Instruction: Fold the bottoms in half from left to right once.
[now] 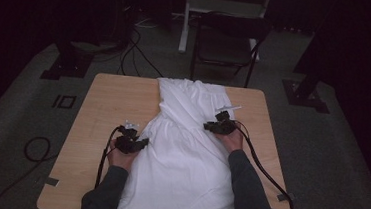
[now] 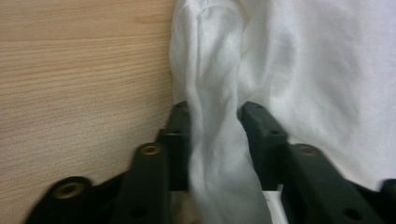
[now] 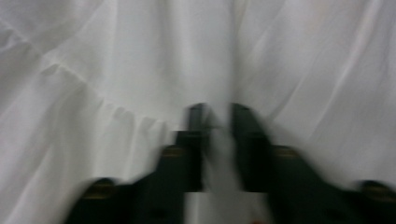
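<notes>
Garment (image 1: 185, 149) x1, white, on table (image 1: 108, 103); L gripper (image 2: 215, 116) & R gripper (image 3: 218, 114) fingers each pinching its fold.

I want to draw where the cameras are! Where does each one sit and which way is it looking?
High view: above the person's side, looking forward and down at the table; forearms and both grippers show.
Left gripper view: on the left gripper, looking along its jaws.
Right gripper view: on the right gripper, same way.
All share the white dress.
</notes>
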A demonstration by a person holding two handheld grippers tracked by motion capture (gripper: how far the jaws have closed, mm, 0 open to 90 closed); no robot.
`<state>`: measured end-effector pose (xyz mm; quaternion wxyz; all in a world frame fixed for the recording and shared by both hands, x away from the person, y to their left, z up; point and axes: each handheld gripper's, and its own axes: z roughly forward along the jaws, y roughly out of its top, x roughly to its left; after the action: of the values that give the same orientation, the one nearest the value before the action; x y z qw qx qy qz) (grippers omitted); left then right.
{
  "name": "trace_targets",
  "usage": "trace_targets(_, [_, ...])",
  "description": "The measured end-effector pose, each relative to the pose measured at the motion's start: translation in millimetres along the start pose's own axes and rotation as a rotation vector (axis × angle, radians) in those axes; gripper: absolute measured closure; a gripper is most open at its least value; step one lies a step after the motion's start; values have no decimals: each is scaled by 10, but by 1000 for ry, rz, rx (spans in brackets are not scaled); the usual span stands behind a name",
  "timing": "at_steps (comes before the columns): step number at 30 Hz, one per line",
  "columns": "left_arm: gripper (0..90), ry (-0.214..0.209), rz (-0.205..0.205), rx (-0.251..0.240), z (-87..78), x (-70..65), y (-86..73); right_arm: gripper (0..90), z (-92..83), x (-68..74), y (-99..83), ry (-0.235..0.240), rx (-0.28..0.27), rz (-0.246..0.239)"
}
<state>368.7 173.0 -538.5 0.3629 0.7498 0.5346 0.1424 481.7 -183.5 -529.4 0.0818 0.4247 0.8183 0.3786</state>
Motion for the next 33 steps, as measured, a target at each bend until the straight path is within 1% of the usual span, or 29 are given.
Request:
trace_targets(1, [818, 2, 8, -7, -22, -13, 1, 887, -104, 36, 27, -24, -10, -28])
trace_targets(2, [836, 6, 17, -12, -42, -29, 1, 888, -183, 48, 42, -33, -31, -44])
trace_targets(4, [848, 12, 33, -19, -78, -51, -5, 889, -397, 63, 68, -59, -88, -71])
trace_targets(6, [846, 2, 38, -26, -104, -67, -18, 889, -651, 59, 79, -110, -139, -100])
trace_targets(7, [828, -5, 41, -29, -112, -75, -27, 890, -783, 41, 78, -145, -165, -110])
trace_targets(8, [786, -11, 41, -30, -115, -84, -37, 889, -910, 10, 71, -186, -193, -110])
trace_targets(9, [730, -18, 43, -29, -116, -91, -51, 889, -1027, -37, 56, -211, -222, -93])
trace_targets(10, [692, -25, 39, -29, -109, -104, -64, 889, -1110, -98, 36, -222, -244, -68])
trace_targets(11, [666, -29, 47, -23, -103, -110, -74, 889, -1141, -151, 13, -259, -231, -59])
trace_targets(12, [628, -36, 45, -20, -95, -117, -81, 889, -1124, -200, -17, -300, -198, -63])
trace_targets(14, [563, -46, 39, -16, -102, -120, -83, 886, -1013, -315, -115, -292, -151, -21])
trace_targets(15, [552, -54, 36, -24, -121, -118, -76, 884, -938, -362, -172, -294, -130, -9])
trace_targets(16, [532, -59, 38, -31, -146, -111, -60, 883, -860, -402, -230, -282, -115, 10])
trace_targets(17, [511, -55, 40, -39, -178, -108, -35, 881, -787, -432, -283, -269, -106, 25])
trace_targets(19, [482, -45, 43, -62, -230, -96, 38, 880, -666, -471, -359, -268, -84, 50])
trace_targets(20, [467, -39, 50, -68, -241, -87, 86, 880, -620, -487, -384, -260, -78, 64])
trace_targets(22, [445, -21, 60, -68, -210, -83, 199, 880, -550, -504, -407, -267, -59, 71])
trace_targets(23, [445, -12, 66, -65, -164, -83, 254, 880, -519, -512, -410, -269, -51, 73])
trace_targets(25, [446, 8, 68, -45, -20, -71, 356, 879, -471, -514, -410, -277, -32, 71])
trace_targets(26, [446, 14, 55, -35, 66, -60, 399, 879, -449, -513, -412, -277, -24, 72])
trace_targets(27, [446, 12, 42, -24, 155, -45, 431, 879, -428, -515, -415, -279, -16, 73])
trace_targets(28, [449, 15, 34, -8, 242, -36, 452, 878, -407, -513, -422, -282, -6, 76])
trace_targets(29, [453, 23, 39, 13, 325, -35, 460, 877, -383, -514, -432, -285, 2, 74])
trace_targets(30, [468, 26, 50, 39, 400, -40, 452, 876, -370, -510, -444, -286, -1, 72])
trace_targets(31, [502, 26, 58, 66, 464, -46, 428, 876, -368, -508, -448, -286, -6, 79])
trace_targets(32, [558, 36, 82, 51, 482, -66, 397, 876, -370, -507, -452, -285, -8, 83])
trace_targets(33, [656, 52, 99, 50, 472, -83, 378, 876, -373, -503, -459, -284, -9, 80])
